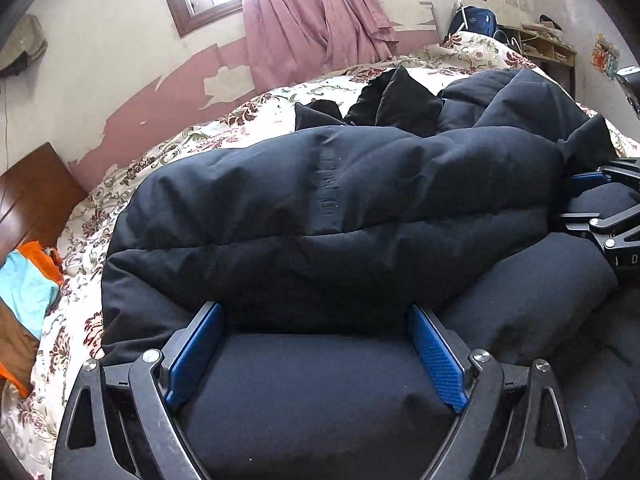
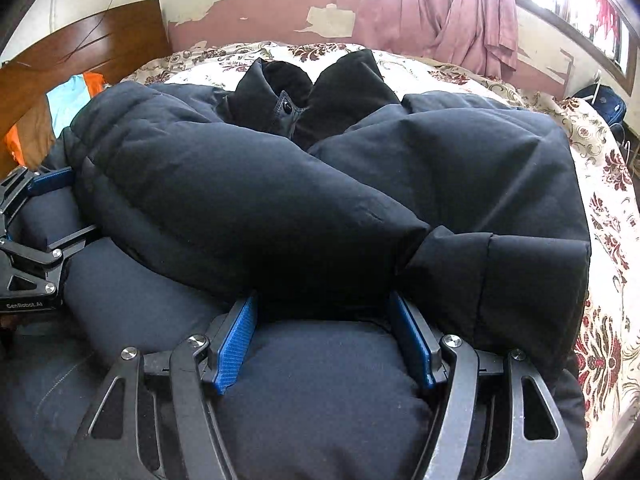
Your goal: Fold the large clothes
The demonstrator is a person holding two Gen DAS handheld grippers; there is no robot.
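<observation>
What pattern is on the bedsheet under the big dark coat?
Cream bedsheet with dark red and olive floral scrolls; it shows best in the right wrist view.

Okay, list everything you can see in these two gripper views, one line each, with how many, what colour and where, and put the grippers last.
Puffy padded jacket: one, dark navy, lying on the bed, sleeves folded across the body.
Floral bedspread: one, cream with red flowers, under the jacket.
Wooden headboard: one, brown, at the bed's end.
Bundle of clothes: one heap, turquoise, orange and brown, by the headboard.
Curtain: one, dusty pink, at the window.
Backpack: one, blue, far corner.
Wooden shelf: one, light brown, against the wall.
Left gripper: black, blue fingers straddling a jacket fold.
Right gripper: black, blue fingers straddling a jacket fold.
</observation>
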